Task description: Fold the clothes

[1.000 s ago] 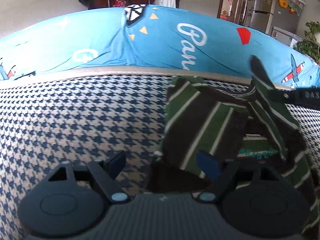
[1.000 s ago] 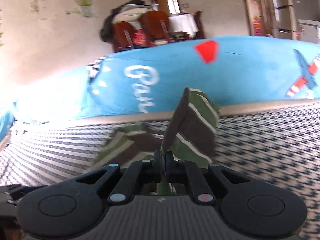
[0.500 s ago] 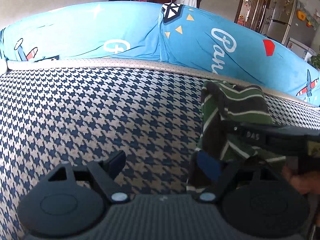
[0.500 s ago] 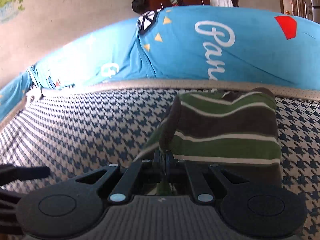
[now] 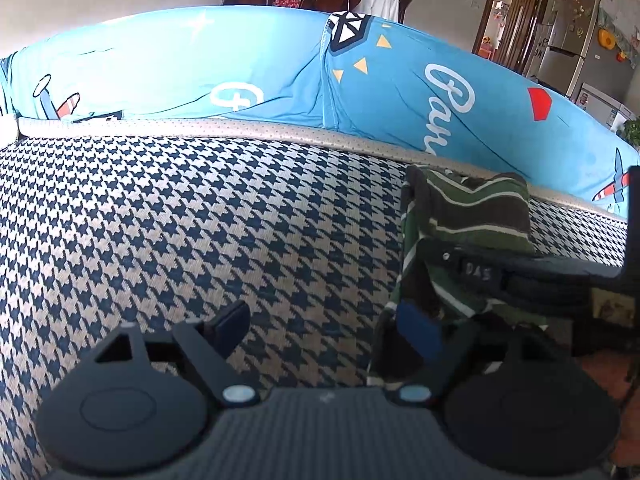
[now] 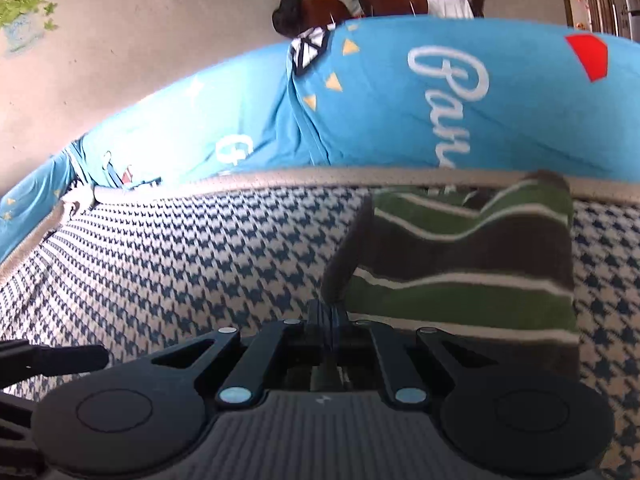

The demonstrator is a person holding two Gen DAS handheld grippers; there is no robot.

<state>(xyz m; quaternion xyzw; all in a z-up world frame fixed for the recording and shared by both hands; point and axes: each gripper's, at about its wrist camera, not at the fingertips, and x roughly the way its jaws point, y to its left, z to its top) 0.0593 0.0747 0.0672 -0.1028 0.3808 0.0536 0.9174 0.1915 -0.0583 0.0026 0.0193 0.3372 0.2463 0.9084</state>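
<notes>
Presently, garment: the green, brown and white striped knit garment point(image 6: 472, 264) lay in a folded bundle on the blue-and-cream houndstooth couch seat point(image 5: 200, 232), near the blue printed backrest cover point(image 5: 248, 68).
Right gripper point(image 6: 326, 312): fingers clenched on a near edge of the bundle.
Left gripper point(image 5: 324, 324): fingers spread, holding nothing, just beside the bundle.
Doing it well: lowering the pinched edge squarely would likely keep the layers aligned.
</notes>
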